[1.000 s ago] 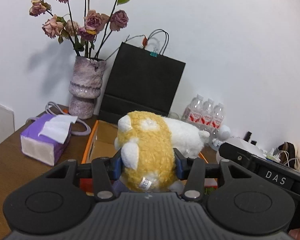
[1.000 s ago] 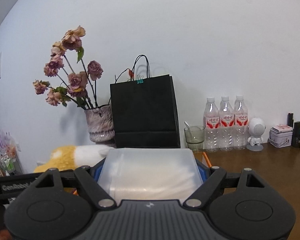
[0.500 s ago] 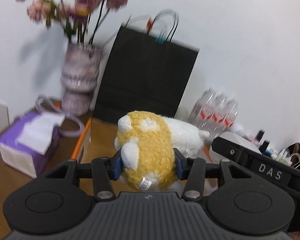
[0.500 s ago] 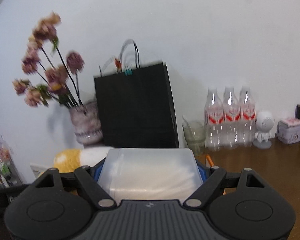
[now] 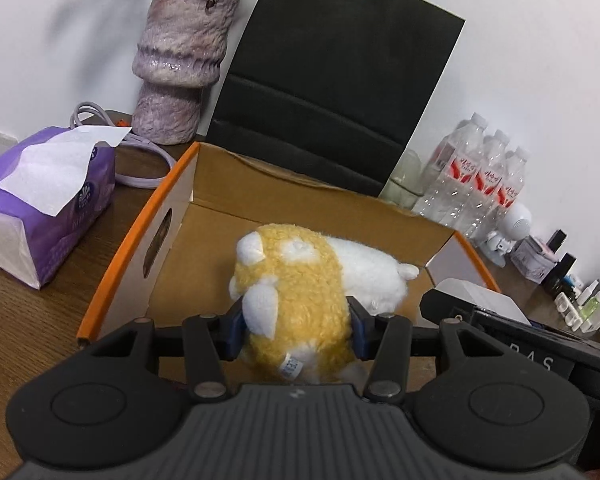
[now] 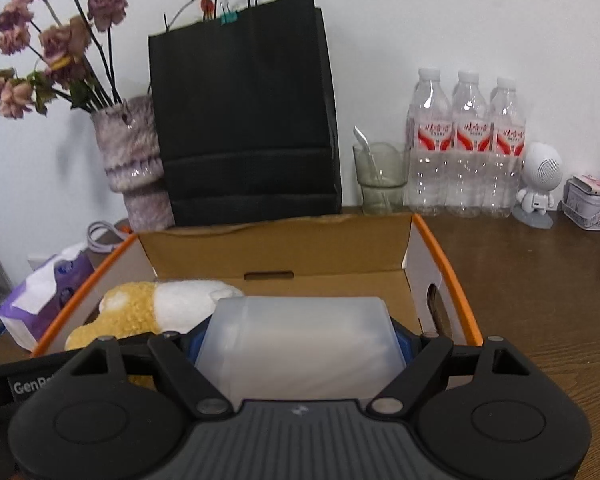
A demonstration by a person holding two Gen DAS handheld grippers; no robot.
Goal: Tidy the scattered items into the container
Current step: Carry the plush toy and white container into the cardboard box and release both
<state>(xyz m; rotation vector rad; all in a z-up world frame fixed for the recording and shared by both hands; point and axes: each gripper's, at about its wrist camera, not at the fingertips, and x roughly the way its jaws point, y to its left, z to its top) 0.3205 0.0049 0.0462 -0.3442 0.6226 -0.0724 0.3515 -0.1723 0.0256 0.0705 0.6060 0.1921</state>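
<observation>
My left claw grips plush toy; right claw clamps translucent plastic box, both above orange-rimmed cardboard box.

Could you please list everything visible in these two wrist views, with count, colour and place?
plush toy: one, yellow and white, held over the box
plastic case: one, frosted clear, held over the box
cardboard box: one, brown with orange edges, centre of desk
paper bag: one, black, behind the box
vase: one, mottled purple, left of the bag, holding dried roses
tissue pack: one, purple, left of the box
cable: one, lilac, by the vase
water bottles: three, clear, right of the bag
glass: one, clear, beside the bottles
figurine: one, white, right of the bottles
tin: one, far right
left tongs: black, shut on the plush toy
right tongs: black, shut on the plastic case
</observation>
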